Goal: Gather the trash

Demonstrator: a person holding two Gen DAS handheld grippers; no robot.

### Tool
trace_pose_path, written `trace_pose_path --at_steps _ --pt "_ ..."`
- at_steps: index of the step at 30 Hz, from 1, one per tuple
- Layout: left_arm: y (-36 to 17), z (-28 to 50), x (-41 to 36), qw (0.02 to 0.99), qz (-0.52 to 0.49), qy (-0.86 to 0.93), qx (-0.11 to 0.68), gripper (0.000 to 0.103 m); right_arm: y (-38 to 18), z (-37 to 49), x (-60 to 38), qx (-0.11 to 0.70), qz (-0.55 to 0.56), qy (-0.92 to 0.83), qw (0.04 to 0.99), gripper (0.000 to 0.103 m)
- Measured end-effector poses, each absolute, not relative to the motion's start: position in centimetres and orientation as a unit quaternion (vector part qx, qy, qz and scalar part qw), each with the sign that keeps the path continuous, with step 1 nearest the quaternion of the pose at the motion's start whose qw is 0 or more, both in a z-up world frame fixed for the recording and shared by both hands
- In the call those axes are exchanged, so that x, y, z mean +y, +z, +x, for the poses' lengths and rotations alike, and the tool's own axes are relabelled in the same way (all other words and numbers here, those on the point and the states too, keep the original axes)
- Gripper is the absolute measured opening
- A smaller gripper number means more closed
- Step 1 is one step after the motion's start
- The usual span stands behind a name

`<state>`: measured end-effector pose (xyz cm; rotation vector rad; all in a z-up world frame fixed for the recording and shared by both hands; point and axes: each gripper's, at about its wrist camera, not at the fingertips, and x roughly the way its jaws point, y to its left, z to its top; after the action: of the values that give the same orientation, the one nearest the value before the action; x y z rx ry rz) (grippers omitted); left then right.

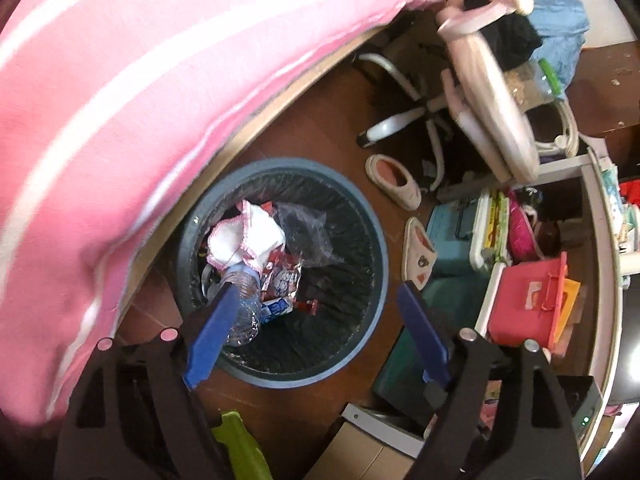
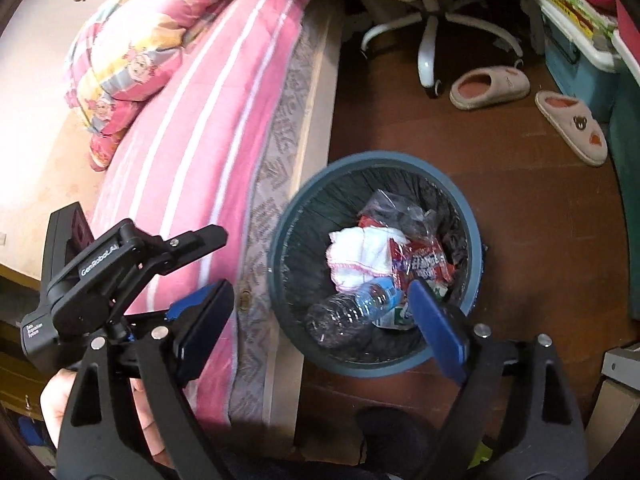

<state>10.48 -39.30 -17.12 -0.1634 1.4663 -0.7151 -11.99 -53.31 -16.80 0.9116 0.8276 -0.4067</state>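
Observation:
A blue round trash bin with a black liner stands on the wooden floor beside the bed. Inside lie a white cloth with pink trim, a clear plastic bottle, red snack wrappers and a clear plastic bag. My left gripper is open and empty above the bin. My right gripper is open and empty above the bin's near left rim. The left gripper's body shows in the right wrist view over the bed.
A bed with a pink striped sheet lies left of the bin. Two slippers, a white office chair, storage boxes and shelves crowd the right side. A green object sits below my left gripper.

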Motion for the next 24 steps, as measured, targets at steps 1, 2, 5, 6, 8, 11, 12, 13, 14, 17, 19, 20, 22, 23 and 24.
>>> trace_pose_path --at_steps 1,2,5,6,8,11,12,13,14,17,19,20,22,23,24 --pt "-16.2 10.3 -38.8 0.688 -0.077 -0.321 0.646 0.084 -16.4 -12.1 -53.1 0.384 0.423 -0.188 0.799 0.088" --pt "-15.5 10.1 -38.4 0.693 -0.083 -0.322 0.639 0.085 -15.9 -12.2 -52.9 0.381 0.420 -0.186 0.802 0.089" --pt "-13.2 9.7 -36.5 0.712 -0.101 -0.328 0.613 0.088 -14.3 -12.4 -51.9 0.374 0.410 -0.180 0.812 0.089" --pt "-12.3 9.5 -35.7 0.722 -0.103 -0.326 0.601 0.088 -13.9 -12.3 -51.7 0.372 0.407 -0.178 0.815 0.090" --pt "-11.0 9.3 -34.4 0.736 -0.109 -0.323 0.585 0.088 -12.2 -12.3 -50.5 0.365 0.391 -0.169 0.828 0.090" --pt "-9.2 9.0 -31.9 0.751 -0.134 -0.319 0.563 0.089 -9.9 -12.2 -48.7 0.353 0.363 -0.155 0.848 0.091" --pt "-8.7 8.8 -31.1 0.755 -0.142 -0.317 0.556 0.089 -9.4 -12.2 -48.3 0.349 0.357 -0.152 0.853 0.091" --pt "-8.1 8.7 -30.1 0.759 -0.154 -0.314 0.549 0.089 -8.7 -12.1 -47.7 0.345 0.350 -0.148 0.858 0.092" --pt "-7.4 8.5 -29.0 0.763 -0.169 -0.313 0.540 0.090 -8.0 -12.1 -47.1 0.340 0.344 -0.143 0.864 0.093" --pt "-5.2 8.2 -26.0 0.773 -0.203 -0.313 0.513 0.090 -5.2 -11.7 -44.6 0.320 0.322 -0.118 0.883 0.094" --pt "-3.6 7.9 -24.2 0.784 -0.214 -0.315 0.491 0.091 -3.9 -11.4 -43.3 0.312 0.312 -0.104 0.892 0.094" --pt "-2.7 7.6 -23.1 0.791 -0.214 -0.312 0.480 0.091 -3.2 -11.3 -42.5 0.308 0.305 -0.096 0.896 0.095" --pt "-1.0 7.2 -20.8 0.805 -0.216 -0.306 0.459 0.091 -1.7 -10.7 -40.4 0.298 0.287 -0.076 0.907 0.096" --pt "-0.4 7.0 -20.0 0.811 -0.211 -0.302 0.454 0.091 -0.7 -10.3 -39.0 0.292 0.274 -0.062 0.914 0.097" --pt "0.3 6.9 -19.0 0.820 -0.203 -0.295 0.447 0.091 -0.2 -10.1 -38.1 0.290 0.266 -0.053 0.918 0.097"
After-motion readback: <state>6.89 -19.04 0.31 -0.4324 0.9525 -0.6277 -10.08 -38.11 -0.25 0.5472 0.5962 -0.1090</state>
